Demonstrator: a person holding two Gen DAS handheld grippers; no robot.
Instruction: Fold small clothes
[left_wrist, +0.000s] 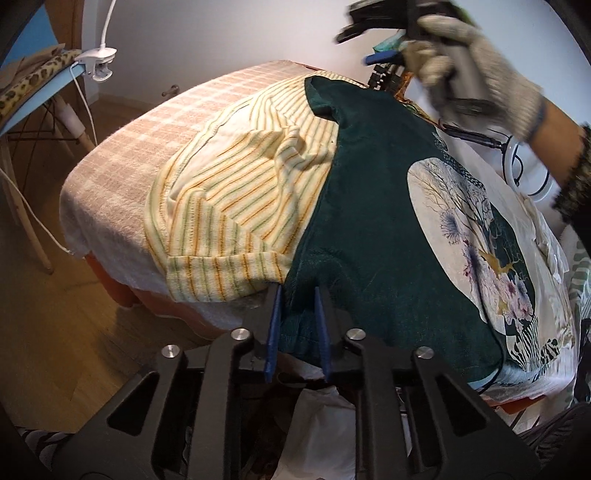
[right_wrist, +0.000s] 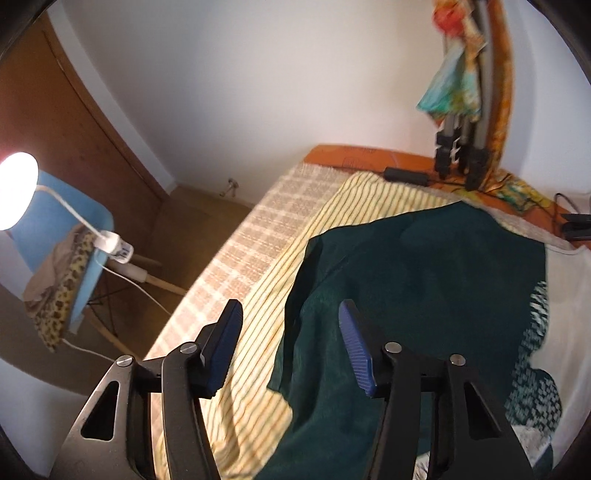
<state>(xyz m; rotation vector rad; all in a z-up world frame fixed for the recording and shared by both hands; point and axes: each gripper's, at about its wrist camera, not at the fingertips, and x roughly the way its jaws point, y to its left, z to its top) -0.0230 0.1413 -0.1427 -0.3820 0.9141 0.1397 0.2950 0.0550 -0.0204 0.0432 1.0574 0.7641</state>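
A green shirt (left_wrist: 369, 229) with a pale round print is spread on the surface (left_wrist: 122, 155), which is covered by a checked cloth. The shirt lies partly over a striped yellow garment (left_wrist: 229, 192) to its left, and its near edge hangs at the surface's front edge.

The left claw (left_wrist: 297, 325) is closed on the shirt's near hem: green fabric is pinched between its blue pads (left_wrist: 274, 325), which stand close together.

The right claw (right_wrist: 291, 347) is held above the shirt with its jaws wide apart and nothing between them; its pads (right_wrist: 354, 347) are clear of the fabric. In the left wrist view this claw is seen blurred at the upper right, held by a gloved hand (left_wrist: 476, 70).

A blue chair (right_wrist: 55, 236) with a leopard-print cloth and a clip lamp (right_wrist: 16, 190) stands left of the surface.
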